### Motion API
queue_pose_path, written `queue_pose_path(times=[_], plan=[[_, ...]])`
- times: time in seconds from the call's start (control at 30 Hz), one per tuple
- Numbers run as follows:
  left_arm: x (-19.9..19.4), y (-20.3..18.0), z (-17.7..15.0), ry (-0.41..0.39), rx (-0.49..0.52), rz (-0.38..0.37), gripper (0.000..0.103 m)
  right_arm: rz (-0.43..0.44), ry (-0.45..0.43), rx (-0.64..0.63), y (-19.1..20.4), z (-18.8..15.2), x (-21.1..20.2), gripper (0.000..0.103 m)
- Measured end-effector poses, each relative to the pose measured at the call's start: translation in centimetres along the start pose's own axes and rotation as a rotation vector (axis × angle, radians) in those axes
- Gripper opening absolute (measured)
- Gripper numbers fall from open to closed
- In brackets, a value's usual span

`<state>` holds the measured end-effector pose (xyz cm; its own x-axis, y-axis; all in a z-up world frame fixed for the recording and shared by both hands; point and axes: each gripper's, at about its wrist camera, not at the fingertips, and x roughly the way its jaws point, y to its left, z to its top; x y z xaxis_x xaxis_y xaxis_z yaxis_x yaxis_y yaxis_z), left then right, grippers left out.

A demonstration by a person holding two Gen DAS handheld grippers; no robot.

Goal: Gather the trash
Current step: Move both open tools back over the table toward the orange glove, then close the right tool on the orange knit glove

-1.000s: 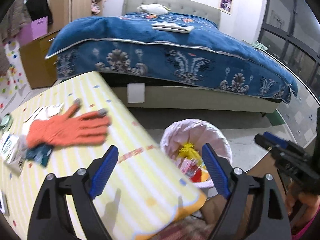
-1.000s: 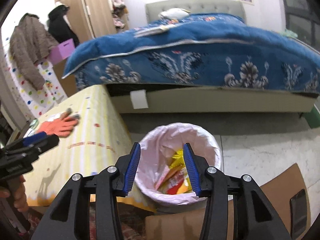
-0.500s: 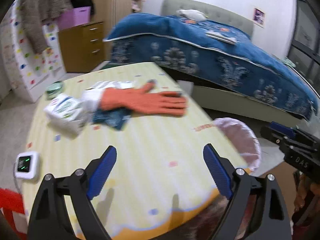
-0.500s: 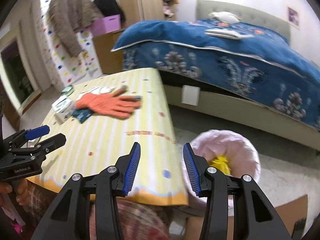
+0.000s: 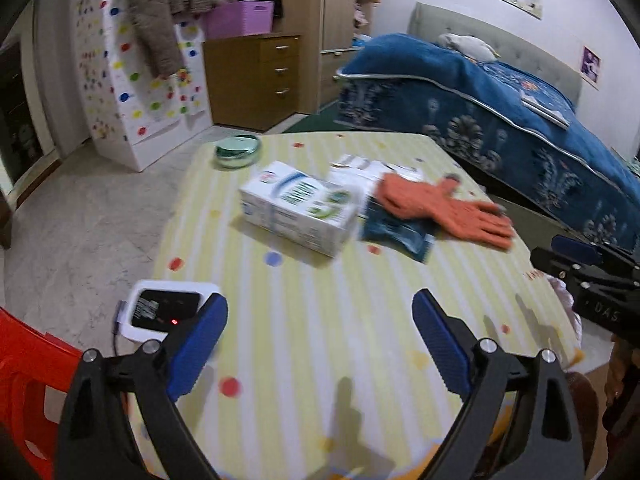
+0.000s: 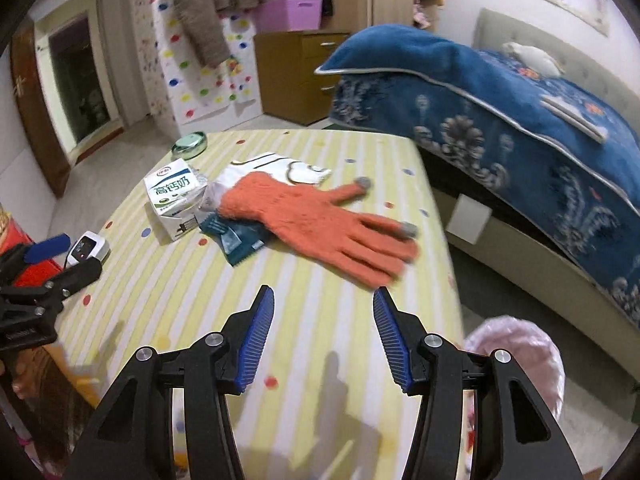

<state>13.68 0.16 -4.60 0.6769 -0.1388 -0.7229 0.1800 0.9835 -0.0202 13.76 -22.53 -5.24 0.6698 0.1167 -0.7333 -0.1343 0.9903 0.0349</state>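
Observation:
On the yellow striped table (image 5: pixel 320 340) (image 6: pixel 320 344) lie a white milk carton (image 5: pixel 298 210) (image 6: pixel 174 196), a teal wrapper (image 5: pixel 396 232) (image 6: pixel 236 240), white paper (image 6: pixel 280 170) and an orange glove (image 5: pixel 444 210) (image 6: pixel 324 220) that overlaps the wrapper and paper. The pink-lined trash bin (image 6: pixel 520 356) stands on the floor off the table's right edge. My left gripper (image 5: pixel 320 336) is open and empty over the near table. My right gripper (image 6: pixel 323 332) is open and empty, just short of the glove's fingers.
A white device with a red light (image 5: pixel 166 310) (image 6: pixel 86 250) sits at the table's left edge. A green round tin (image 5: pixel 238 150) (image 6: pixel 190 144) is at the far corner. A blue-covered bed (image 5: pixel 500 120) stands right, a red chair (image 5: pixel 24 380) at left.
Both grippers have swung left, away from the trash bin and onto the table. The carton, wrapper and glove now lie ahead of them. Both stay open and empty.

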Motion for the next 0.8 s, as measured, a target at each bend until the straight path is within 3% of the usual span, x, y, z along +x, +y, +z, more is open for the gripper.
queue_pose_path(times=[0.27, 0.43, 0.47, 0.63, 0.8], plan=[[1.3, 2.0, 1.4, 0.006, -0.021, 0.033, 0.091, -0.003, 0.020, -0.093, 1.8, 3.1, 5.5, 0.052], [1.8, 1.9, 1.2, 0.021, -0.020, 0.014, 0.091, 0.027, 0.095, -0.110, 1.2, 4.1, 9.4, 0.051], [1.9, 1.9, 1.2, 0.022, -0.019, 0.011, 0.091, 0.036, 0.117, -0.114, 1.2, 4.0, 10.0, 0.050], [1.8, 1.4, 0.7, 0.029, -0.008, 0.003, 0.091, 0.020, 0.124, -0.117, 0.9, 3.4, 9.5, 0.019], [1.7, 0.6, -0.1, 0.041, 0.004, -0.024, 0.091, 0.050, 0.158, -0.064, 1.1, 1.8, 7.7, 0.018]])
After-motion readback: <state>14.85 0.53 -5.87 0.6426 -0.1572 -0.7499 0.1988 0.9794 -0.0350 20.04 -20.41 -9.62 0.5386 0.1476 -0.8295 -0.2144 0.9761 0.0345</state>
